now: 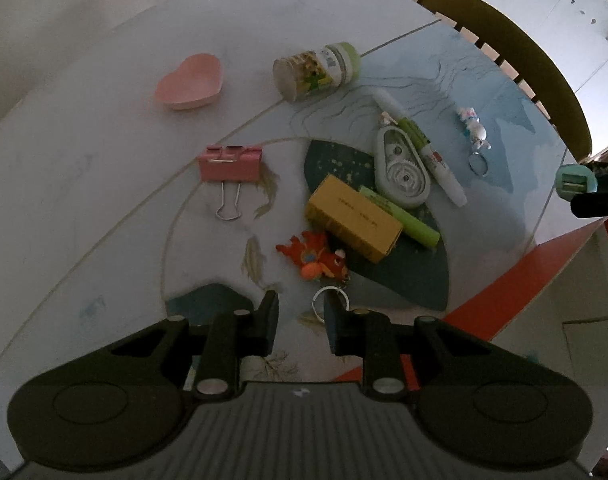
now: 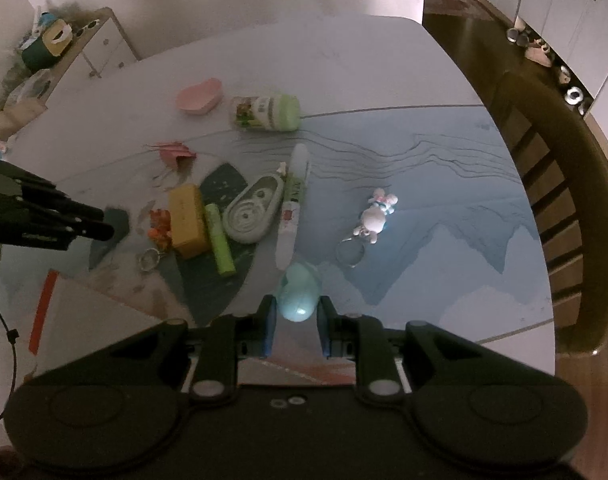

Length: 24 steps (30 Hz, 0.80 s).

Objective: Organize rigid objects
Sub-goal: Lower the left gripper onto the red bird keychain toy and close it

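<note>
Between right tool (image 2: 296, 322) pads, you clamp teal egg-shaped object (image 2: 298, 297), lifted clear for sorting; left tool (image 1: 300, 322) narrow, empty, clutter at twelve o'clock on worktop (image 1: 103, 208).

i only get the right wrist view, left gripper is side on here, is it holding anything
Observer: No. The left wrist view shows the left gripper with its fingers drawn in and nothing between them.
Operator: ok, whats the pink smear here
Observer: A pink binder clip, lying flat, wire handles toward the left gripper.
Operator: and the teal blob im holding
Observer: From the left view the teal thing in the right gripper has a flat face with a slot, like a sharpener.
</note>
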Available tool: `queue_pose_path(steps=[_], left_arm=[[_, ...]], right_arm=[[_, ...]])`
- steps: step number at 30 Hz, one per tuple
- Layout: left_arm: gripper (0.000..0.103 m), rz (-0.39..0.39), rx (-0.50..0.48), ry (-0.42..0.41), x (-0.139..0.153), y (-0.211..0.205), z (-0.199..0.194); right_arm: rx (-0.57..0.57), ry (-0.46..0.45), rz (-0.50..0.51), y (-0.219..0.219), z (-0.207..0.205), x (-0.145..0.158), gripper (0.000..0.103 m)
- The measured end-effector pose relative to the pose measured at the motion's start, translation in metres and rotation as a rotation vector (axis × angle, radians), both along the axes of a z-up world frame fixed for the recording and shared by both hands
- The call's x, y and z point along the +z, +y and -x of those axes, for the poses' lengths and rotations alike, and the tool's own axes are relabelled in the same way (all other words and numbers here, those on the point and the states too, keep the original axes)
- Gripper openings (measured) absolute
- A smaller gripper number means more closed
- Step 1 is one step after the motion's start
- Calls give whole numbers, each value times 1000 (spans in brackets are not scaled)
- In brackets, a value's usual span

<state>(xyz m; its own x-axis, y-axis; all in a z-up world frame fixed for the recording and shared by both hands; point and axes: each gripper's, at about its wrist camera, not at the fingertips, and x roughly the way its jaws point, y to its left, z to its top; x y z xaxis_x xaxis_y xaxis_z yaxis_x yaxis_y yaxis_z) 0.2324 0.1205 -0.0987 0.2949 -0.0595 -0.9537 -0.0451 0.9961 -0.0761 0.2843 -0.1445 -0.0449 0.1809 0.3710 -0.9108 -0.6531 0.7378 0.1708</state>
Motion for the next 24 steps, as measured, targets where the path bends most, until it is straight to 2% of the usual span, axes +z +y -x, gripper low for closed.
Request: queue_pose_path(steps=[3, 6, 8, 9, 15, 18, 24], left_arm=[[25, -24, -8, -4, -3, -4, -3], [34, -15, 2, 5, -9, -4, -12], [63, -10, 9, 4, -13, -3, -18], [68, -13, 11, -1, -15, -3, -21], [69, -29, 61, 44, -41, 3, -40], [69, 10, 73, 51, -50, 4, -44], [69, -2, 26, 82, -61, -11, -49]], right_arm=[[-3, -3, -1, -1, 2, 0, 20], [-5, 0, -3, -2, 1, -1, 20], [-5, 7, -6, -3, -2, -3, 20], [-6, 9, -4, -3, -4, -5, 20], [-12, 28, 2, -8, -16, -15, 20], [-13, 37, 7, -10, -22, -20, 20], [-12, 48, 14, -13, -31, -27, 20]])
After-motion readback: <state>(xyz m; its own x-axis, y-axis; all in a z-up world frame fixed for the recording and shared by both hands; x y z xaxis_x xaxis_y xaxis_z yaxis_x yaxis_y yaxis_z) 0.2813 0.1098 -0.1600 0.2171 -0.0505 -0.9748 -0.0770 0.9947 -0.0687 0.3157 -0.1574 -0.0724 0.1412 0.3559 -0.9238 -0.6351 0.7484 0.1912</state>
